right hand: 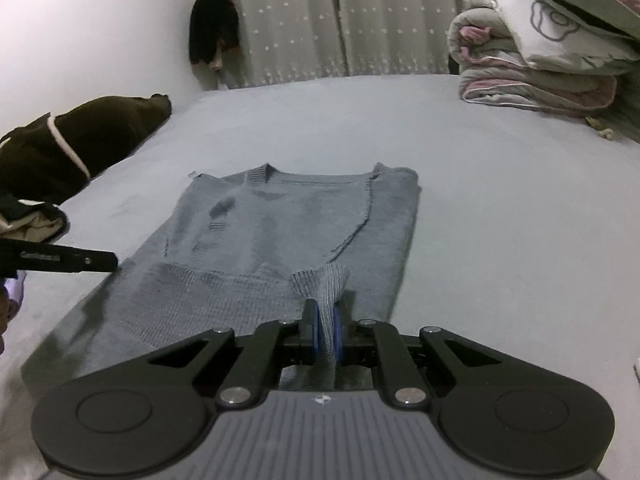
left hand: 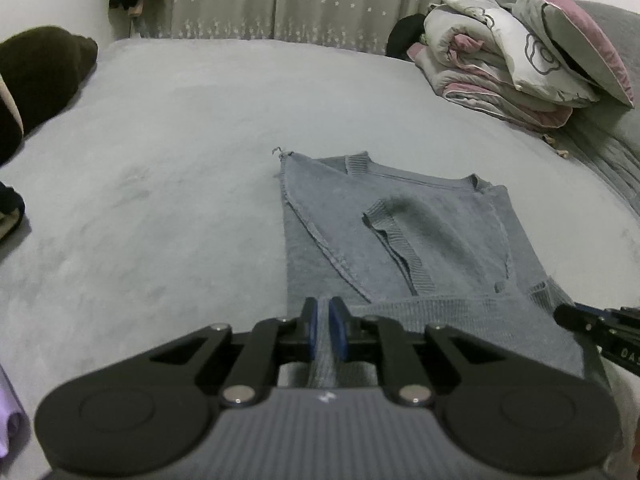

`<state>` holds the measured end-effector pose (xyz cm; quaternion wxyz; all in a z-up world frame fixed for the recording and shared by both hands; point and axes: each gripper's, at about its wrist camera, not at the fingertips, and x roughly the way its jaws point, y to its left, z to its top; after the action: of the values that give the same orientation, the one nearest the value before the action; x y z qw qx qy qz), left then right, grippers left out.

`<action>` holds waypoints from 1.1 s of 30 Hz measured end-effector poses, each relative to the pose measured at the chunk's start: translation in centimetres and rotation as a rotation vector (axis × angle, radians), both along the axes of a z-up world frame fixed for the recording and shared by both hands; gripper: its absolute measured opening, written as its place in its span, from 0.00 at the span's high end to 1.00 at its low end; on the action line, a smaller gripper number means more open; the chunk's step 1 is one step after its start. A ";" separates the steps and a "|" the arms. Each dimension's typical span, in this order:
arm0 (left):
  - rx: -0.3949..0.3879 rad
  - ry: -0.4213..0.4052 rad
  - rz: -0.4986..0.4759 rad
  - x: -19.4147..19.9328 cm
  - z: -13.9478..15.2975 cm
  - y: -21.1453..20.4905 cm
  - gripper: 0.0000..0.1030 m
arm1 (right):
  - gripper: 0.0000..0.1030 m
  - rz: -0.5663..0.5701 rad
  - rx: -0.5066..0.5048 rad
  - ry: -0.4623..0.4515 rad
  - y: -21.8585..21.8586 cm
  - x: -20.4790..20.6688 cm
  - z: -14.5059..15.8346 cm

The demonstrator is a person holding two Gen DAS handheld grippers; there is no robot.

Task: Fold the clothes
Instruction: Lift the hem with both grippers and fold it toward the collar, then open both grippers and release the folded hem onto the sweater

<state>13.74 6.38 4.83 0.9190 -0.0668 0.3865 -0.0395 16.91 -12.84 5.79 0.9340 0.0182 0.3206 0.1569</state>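
Both clamped on sweater hem, left hand-held gripper and right hand-held gripper: lift level, carry toward collar at frame centre, keeping edges aligned.

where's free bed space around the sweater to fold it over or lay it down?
Bare bed left of the sweater, up to the dark clothes; also beyond its collar toward the curtain, and to its right. Crowded: the bedding stack at far right. Both grippers pinch the near hem.
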 end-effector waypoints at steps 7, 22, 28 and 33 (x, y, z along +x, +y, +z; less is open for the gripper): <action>-0.097 0.009 0.031 0.0 0.4 1.7 0.78 | 0.90 -0.027 -0.008 -0.028 0.0 -0.3 0.3; -0.022 0.035 -0.119 -0.2 -1.2 -0.8 0.89 | 0.80 -0.028 0.087 0.026 -1.0 0.0 0.0; -0.018 0.026 -0.120 -0.5 -0.9 -0.8 0.92 | 0.80 -0.004 0.056 0.040 -0.4 0.1 -0.6; -0.028 0.015 -0.110 -0.6 -0.4 -0.5 0.92 | 0.74 -0.013 0.084 0.048 -0.8 0.3 -0.6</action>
<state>13.18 5.87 4.38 0.9115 -0.0586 0.3959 -0.0947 17.19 -13.63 5.16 0.9255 0.0632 0.3358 0.1634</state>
